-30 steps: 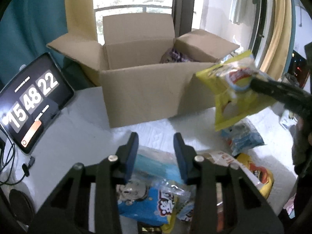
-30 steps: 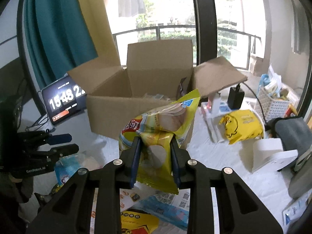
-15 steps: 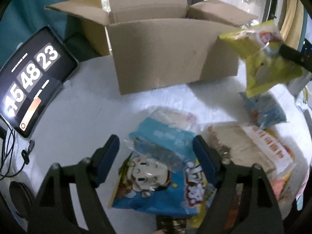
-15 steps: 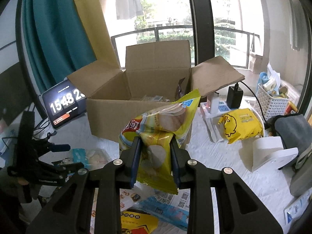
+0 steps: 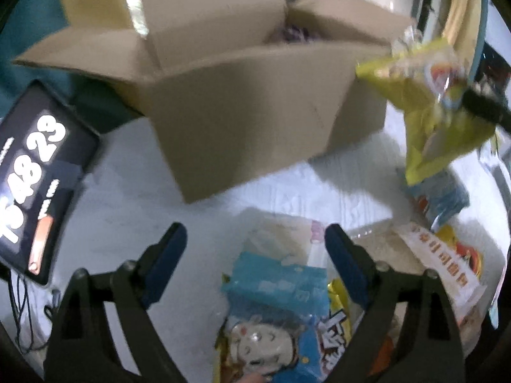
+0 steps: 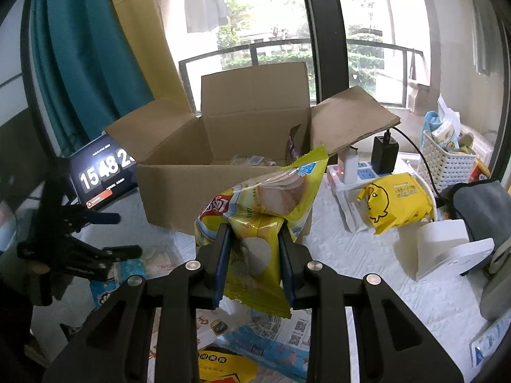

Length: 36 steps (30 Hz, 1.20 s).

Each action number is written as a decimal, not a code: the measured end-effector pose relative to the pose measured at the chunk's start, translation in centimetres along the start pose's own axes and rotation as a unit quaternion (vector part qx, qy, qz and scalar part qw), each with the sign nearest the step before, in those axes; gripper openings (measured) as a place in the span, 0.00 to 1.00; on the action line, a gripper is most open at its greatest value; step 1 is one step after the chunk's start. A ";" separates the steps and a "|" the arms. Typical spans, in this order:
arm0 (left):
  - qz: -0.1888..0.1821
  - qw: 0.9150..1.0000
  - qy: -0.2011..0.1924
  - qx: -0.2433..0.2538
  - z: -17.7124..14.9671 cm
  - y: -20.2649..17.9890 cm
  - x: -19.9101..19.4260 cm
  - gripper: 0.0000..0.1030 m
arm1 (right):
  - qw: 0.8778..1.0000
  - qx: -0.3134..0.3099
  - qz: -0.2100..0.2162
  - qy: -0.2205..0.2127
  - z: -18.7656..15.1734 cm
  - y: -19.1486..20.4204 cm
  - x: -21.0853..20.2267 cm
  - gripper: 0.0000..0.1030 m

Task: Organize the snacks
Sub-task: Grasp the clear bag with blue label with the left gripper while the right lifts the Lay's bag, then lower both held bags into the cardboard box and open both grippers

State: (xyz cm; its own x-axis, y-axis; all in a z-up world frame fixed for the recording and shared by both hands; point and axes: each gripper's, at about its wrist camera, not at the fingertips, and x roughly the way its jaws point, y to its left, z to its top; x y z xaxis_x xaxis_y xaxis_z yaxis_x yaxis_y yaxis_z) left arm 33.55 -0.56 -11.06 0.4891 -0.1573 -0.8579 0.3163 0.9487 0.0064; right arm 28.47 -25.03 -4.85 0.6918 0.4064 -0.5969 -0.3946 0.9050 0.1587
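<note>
White cloth covers the desk (image 6: 367,274), and an open cardboard box (image 6: 223,172) stands on it with all flaps folded outward, which leaves its mouth free for packets to go in from above; a few packets already lie on its floor. Just in front of the box, the right gripper (image 6: 254,255) holds a yellow chip bag (image 6: 268,204) clear of the desk, jaws clamped on the bag's lower half so the puffed upper part tilts toward the box, probably waiting to be dropped inside. Further in front of the box and to its left side, the left gripper (image 5: 255,249) points steeply down over a blue cartoon snack pack (image 5: 281,312) lying flat among other loose packets; its jaws are opening, with nothing pressed between them, set wide to straddle that pack. Beside the box's left flap a tablet clock (image 6: 102,172) leans upright, facing the work.
</note>
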 end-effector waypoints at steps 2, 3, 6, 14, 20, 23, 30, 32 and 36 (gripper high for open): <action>-0.011 1.000 0.017 0.011 -0.3 -0.5 0.9 0.87 | 1.000 0.003 0.000 0.000 0.0 -0.2 0.1 0.29; -0.014 0.999 0.034 0.022 -0.5 -0.9 1.7 0.87 | 1.000 0.005 -0.001 -0.001 0.1 -0.3 0.2 0.29; -0.011 0.997 0.062 0.047 -1.1 -1.8 3.2 0.87 | 1.000 0.010 0.001 -0.003 0.1 -0.7 0.1 0.29; 0.000 0.999 0.035 0.033 -1.8 -1.1 2.7 0.58 | 1.000 0.011 0.000 -0.012 0.3 -0.9 -0.4 0.29; -0.001 1.000 -0.002 0.011 -2.3 -0.5 0.2 0.58 | 1.000 0.006 -0.003 -0.026 0.8 -0.8 -1.5 0.29; -0.001 1.000 -0.031 -0.007 -2.2 -0.3 -1.7 0.58 | 0.999 0.002 -0.006 -0.033 1.3 -0.6 -2.0 0.29; -0.006 0.990 -0.131 -0.043 -0.2 0.0 -7.5 0.58 | 0.999 -0.005 -0.012 -0.051 2.8 -0.4 -2.7 0.29; 0.003 0.987 -0.156 -0.050 0.5 0.1 -8.7 0.58 | 0.998 -0.008 -0.013 -0.055 3.3 -0.2 -2.7 0.29; 0.024 0.981 -0.184 -0.054 2.1 0.4 -9.8 0.58 | 0.998 -0.014 -0.013 -0.061 4.1 0.0 -2.3 0.29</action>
State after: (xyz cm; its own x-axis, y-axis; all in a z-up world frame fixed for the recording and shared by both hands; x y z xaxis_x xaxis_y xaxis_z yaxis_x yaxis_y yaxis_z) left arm 30.62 0.81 -1.60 0.7675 -0.1815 -0.6148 0.2077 0.9778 -0.0293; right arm 29.38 -25.47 -0.27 0.7698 0.3975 -0.4994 -0.3916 0.9120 0.1223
